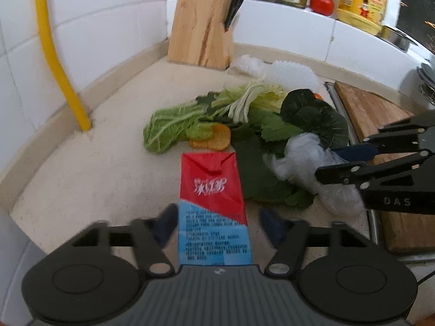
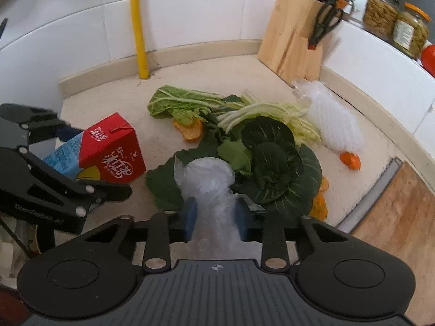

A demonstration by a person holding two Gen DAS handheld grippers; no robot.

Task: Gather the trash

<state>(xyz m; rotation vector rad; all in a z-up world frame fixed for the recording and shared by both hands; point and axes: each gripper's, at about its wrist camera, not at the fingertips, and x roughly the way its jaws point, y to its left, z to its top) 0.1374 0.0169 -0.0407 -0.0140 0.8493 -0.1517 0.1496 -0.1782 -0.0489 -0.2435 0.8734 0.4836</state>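
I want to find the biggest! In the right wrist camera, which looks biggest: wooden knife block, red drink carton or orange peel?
1. Wooden knife block
2. Red drink carton, nearly alike; nearer, so unsure
3. Orange peel, smallest

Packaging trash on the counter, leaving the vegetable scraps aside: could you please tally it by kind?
Drink carton: 1, between the open fingers of the left gripper
Plastic bag: 1, pinched by the right gripper
Foam net: 1
Total: 3
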